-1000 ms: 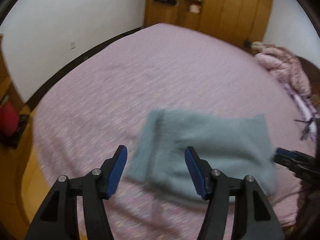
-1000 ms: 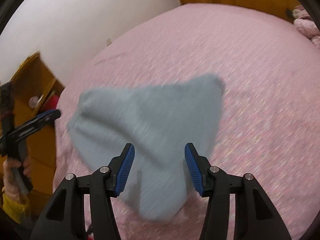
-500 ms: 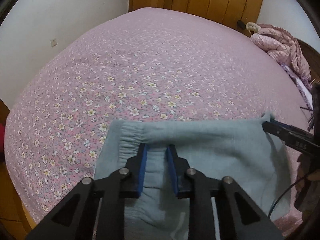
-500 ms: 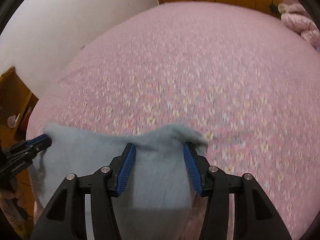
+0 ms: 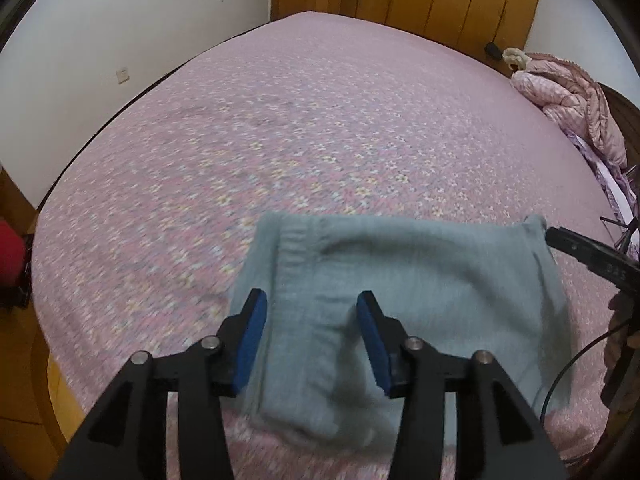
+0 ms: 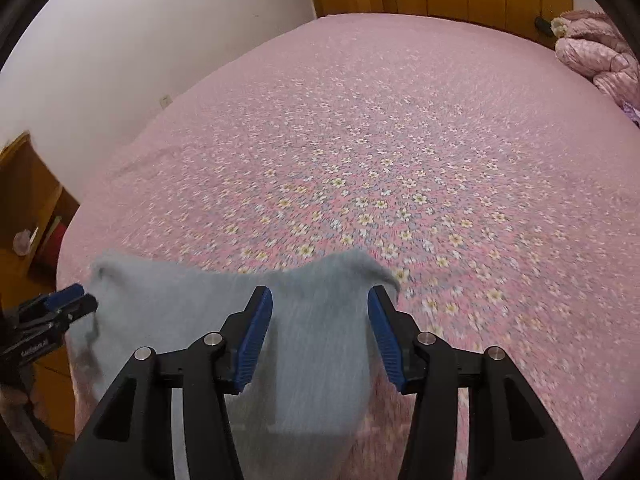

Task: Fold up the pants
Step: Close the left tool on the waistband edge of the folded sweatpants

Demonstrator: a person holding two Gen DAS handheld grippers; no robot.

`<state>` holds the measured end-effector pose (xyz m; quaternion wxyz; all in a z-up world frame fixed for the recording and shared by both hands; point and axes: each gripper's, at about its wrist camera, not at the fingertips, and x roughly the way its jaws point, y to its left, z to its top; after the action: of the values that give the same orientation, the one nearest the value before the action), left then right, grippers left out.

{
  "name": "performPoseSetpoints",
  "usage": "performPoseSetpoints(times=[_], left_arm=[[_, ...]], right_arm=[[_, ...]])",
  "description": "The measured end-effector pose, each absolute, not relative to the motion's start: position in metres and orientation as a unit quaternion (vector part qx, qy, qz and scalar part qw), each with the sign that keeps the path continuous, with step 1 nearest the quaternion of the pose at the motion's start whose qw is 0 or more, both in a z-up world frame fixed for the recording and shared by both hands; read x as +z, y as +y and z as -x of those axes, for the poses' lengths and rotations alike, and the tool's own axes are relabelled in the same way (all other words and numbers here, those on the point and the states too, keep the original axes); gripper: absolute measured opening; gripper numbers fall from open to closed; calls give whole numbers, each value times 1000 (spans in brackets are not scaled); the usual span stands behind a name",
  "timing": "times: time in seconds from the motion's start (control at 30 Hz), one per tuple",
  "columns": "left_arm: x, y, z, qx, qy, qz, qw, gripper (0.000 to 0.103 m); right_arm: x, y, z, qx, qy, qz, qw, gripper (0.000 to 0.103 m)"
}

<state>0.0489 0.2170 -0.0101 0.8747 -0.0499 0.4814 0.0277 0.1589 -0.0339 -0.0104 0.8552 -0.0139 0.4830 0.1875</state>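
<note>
The grey pants [image 5: 404, 280] lie folded at the near edge of the bed [image 5: 320, 120]. Left tool [image 5: 312, 340] is opening, unclenched over the waistband; right tool [image 6: 320, 336] hovers released above them.

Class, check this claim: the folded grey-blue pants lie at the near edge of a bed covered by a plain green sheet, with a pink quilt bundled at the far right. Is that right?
One detail is wrong. The sheet is pink with a small flower print, not plain green, as the right wrist view shows. The rest stands: the grey-blue pants lie at the bed's near edge, and a pink quilt is bundled at the far right.
</note>
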Motion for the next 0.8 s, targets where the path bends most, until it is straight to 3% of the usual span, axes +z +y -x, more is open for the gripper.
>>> performPoseSetpoints(times=[0.47,0.8], left_arm=[[12,247,14,26,458,158,875,48],[-23,234,0,38,499,174,848,48]], right_arm=[[-17,-38,-64,226,504,72,831,52],[-29,-53,-34,241,519,56,818,52]])
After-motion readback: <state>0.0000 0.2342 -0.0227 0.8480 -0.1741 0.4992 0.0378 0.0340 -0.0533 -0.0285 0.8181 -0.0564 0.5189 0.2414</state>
